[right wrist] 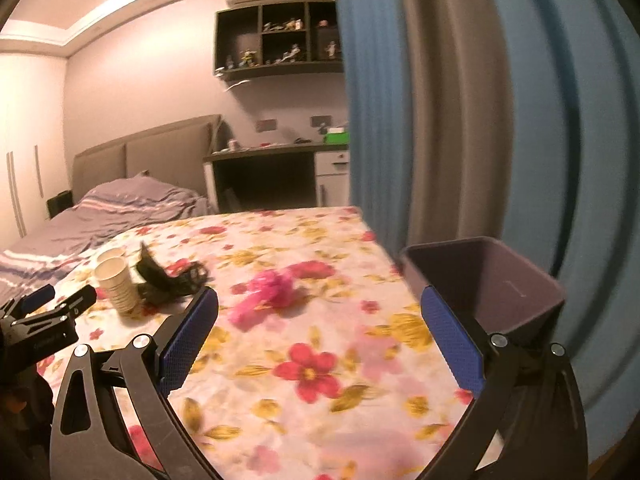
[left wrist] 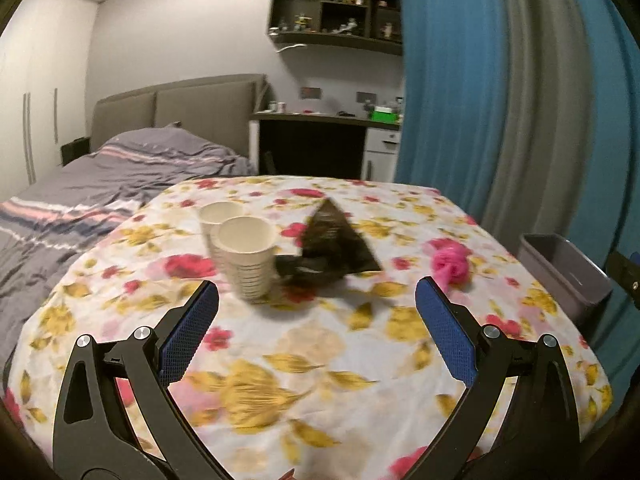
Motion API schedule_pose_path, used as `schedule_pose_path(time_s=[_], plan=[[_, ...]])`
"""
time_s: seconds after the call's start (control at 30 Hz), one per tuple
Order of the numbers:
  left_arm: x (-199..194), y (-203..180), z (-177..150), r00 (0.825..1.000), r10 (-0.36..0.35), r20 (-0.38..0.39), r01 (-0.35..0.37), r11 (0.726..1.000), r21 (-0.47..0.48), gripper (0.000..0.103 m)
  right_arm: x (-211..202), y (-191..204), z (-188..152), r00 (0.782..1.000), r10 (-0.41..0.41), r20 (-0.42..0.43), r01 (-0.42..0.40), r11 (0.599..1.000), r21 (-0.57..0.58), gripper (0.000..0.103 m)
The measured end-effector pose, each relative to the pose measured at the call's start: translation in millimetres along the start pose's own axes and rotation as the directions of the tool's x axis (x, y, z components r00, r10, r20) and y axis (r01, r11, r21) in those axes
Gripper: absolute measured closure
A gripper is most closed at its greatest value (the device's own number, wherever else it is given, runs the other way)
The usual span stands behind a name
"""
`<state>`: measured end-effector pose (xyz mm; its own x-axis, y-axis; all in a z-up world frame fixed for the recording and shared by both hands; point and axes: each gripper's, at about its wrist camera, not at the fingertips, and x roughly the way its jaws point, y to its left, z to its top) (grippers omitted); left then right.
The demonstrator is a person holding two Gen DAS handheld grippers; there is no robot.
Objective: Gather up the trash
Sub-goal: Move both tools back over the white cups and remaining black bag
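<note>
Hovering over a floral tablecloth [left wrist: 304, 364], I hold both claws released and empty, the left gripper [left wrist: 317, 292] and the right gripper [right wrist: 320, 300] each spread wide with nothing between the blue pads. Trash is all on the table: from the left wrist, two stacked-looking paper cups [left wrist: 244, 252] stand at eleven o'clock of the claw, a black crumpled wrapper [left wrist: 332, 248] touches them at twelve, and a pink plastic wad [left wrist: 450, 264] lies at two. A grey bin [left wrist: 564, 276] sits off the table edge at three. My worry is the cups: they are light and upright, so a finger swung in from the side could topple them or send them rolling toward the bed [left wrist: 80, 208]; the wrapper, pressed against them, may drag one along if I pull it first. Motion blur suggests both hands are travelling, which makes a clipped cup likelier. Only the right wrist shows the bin's open mouth [right wrist: 484, 280] and its emptiness as far as I can see, plus the left claw from outside at nine o'clock; only the left wrist shows the cups' rims and ribbed sides clearly.
</note>
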<state>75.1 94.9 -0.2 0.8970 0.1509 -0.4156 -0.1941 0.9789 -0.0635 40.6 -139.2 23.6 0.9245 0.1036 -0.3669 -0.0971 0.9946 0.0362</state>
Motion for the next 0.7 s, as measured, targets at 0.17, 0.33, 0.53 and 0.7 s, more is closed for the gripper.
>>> schedule_pose_path(time_s=[0.17, 0.33, 0.53, 0.7], plan=[[-4.7, 35.2, 0.5, 0.997, 0.077, 0.014, -0.077, 0.997, -0.028, 0.006, 24.8, 39.6, -1.2, 0.995, 0.091, -0.039, -0.092, 0.996, -0.013, 0.006], [-9.0, 71.1, 1.4, 0.99, 0.143, 0.015, -0.142, 0.987, -0.074, 0.006, 57.3, 87.1, -2.5, 0.978, 0.186, -0.098, -0.192, 0.98, -0.056, 0.006], [-10.4, 103.5, 4.6, 0.98, 0.196, 0.016, -0.194, 0.975, -0.107, 0.006, 98.5, 135.9, -6.5, 0.965, 0.203, -0.165, -0.224, 0.967, -0.122, 0.006], [-4.9, 118.7, 7.4, 0.978, 0.209, 0.007, -0.206, 0.971, -0.12, 0.006, 125.3, 162.4, -6.7, 0.955, 0.217, -0.203, -0.25, 0.956, -0.155, 0.009]])
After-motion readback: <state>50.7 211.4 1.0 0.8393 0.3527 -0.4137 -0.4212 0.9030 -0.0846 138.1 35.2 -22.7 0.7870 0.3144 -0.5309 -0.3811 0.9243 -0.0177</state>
